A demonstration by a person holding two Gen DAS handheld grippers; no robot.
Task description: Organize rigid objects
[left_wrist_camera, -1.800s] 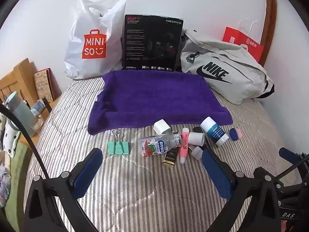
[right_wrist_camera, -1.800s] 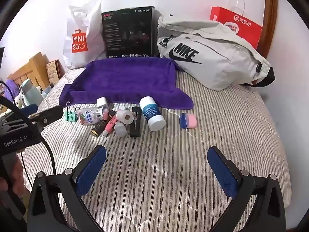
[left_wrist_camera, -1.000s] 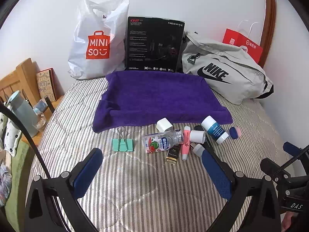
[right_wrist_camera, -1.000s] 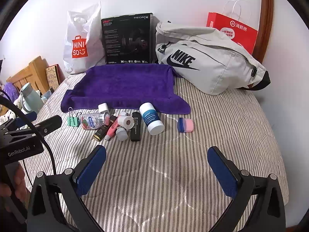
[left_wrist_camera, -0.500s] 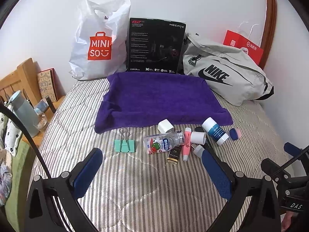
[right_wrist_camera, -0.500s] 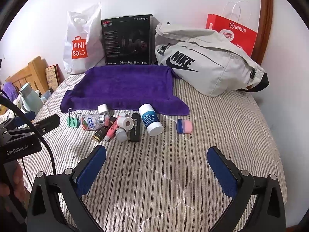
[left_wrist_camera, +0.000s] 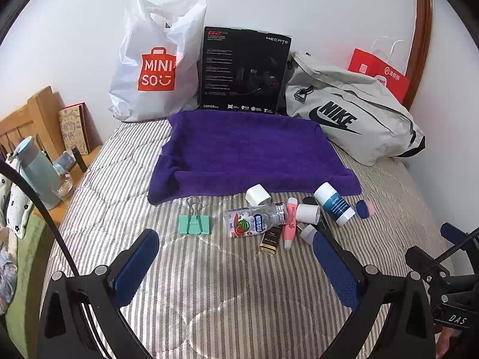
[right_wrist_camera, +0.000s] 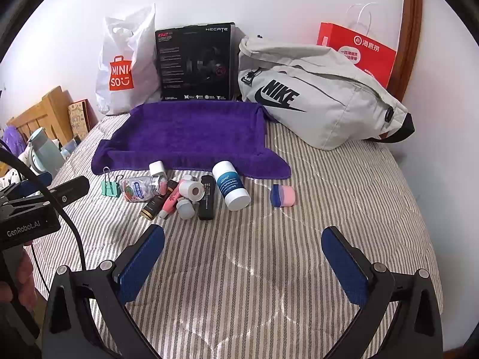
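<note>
Both grippers hang over the striped bed [right_wrist_camera: 344, 203] with nothing held: the left gripper [left_wrist_camera: 236, 257] has its blue pads wide apart, and so does the right gripper [right_wrist_camera: 242, 254]. The things to sort lie in a loose cluster just in front of the purple towel [left_wrist_camera: 248, 152], at about 12 o'clock from the left gripper and 11 o'clock from the right.

The green binder clip [left_wrist_camera: 194, 223] sits alone at the 9 o'clock edge of the cluster. It looks light and stiff, and its flat body offers better faces than the wire loops. The clear bottle [left_wrist_camera: 254, 221] lies on its side with its cap off; the white cap [left_wrist_camera: 258, 194] is just behind it at 12 o'clock. The bottle is probably thin plastic, smooth and liable to roll, so a hold across the middle of its barrel seems safest. The pink tube [left_wrist_camera: 289, 224] and the gold-tipped tube [left_wrist_camera: 271, 237] lie touching or nearly so, which makes a clean pinch on either one awkward.

The white stick with the teal label [right_wrist_camera: 230, 187] is the biggest piece, rigid and round; it should be taken across its width. The black bar [right_wrist_camera: 207, 197] is flat-sided and easy. The blue and pink piece [right_wrist_camera: 283, 196] lies apart at 3 o'clock, free to approach from above.
</note>
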